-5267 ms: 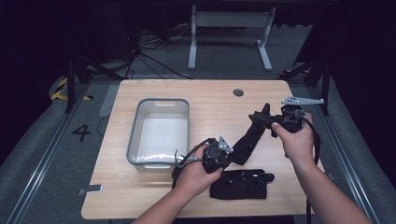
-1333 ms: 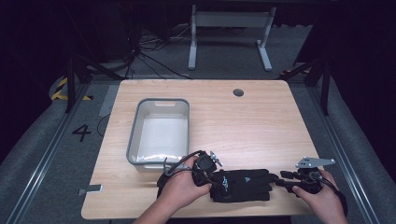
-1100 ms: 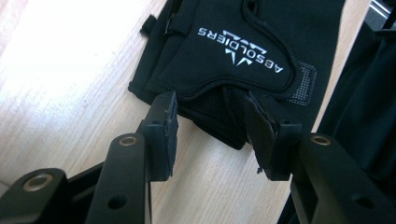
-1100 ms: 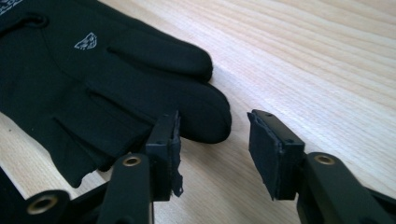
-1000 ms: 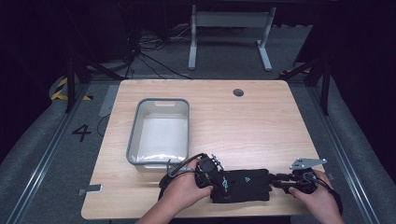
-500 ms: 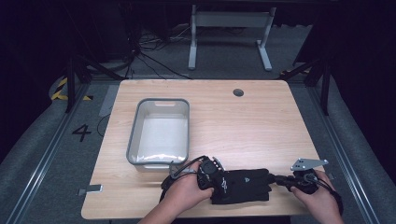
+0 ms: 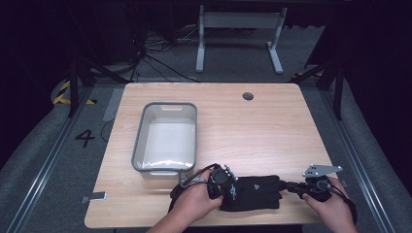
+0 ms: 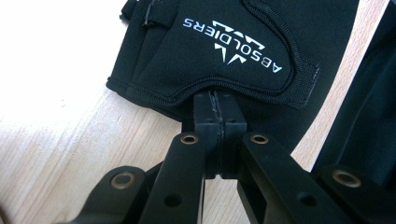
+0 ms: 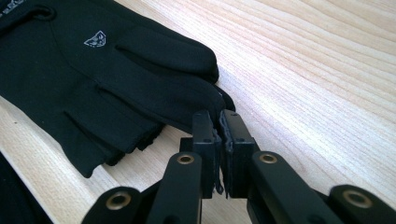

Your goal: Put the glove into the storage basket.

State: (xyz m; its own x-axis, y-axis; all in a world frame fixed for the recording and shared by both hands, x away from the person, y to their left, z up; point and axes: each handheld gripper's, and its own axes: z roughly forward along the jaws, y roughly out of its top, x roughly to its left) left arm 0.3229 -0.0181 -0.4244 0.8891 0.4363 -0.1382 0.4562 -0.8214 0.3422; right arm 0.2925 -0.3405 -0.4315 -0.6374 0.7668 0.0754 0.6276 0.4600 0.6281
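Observation:
Black gloves (image 7: 252,193) lie stacked flat near the table's front edge. My left gripper (image 7: 231,188) is at their left end. In the left gripper view its jaws (image 8: 218,105) have just been closing and now pinch the cuff edge of the top glove (image 8: 233,42), which bears a white logo. From the right, my right gripper (image 7: 283,185) reaches in. Its jaws (image 9: 218,122) have just been closing too and press on a fingertip of the glove (image 9: 93,70).
An empty grey bin (image 7: 138,141) stands just behind my left hand. A round cable hole (image 7: 248,96) is at the far side of the wooden table (image 7: 272,136). A small metal bracket (image 7: 94,197) sits at the front left corner.
The glove held up over the table several seconds ago now lies on the other one. Both grippers came in to the gloves' ends, and their jaws closed on the fabric.

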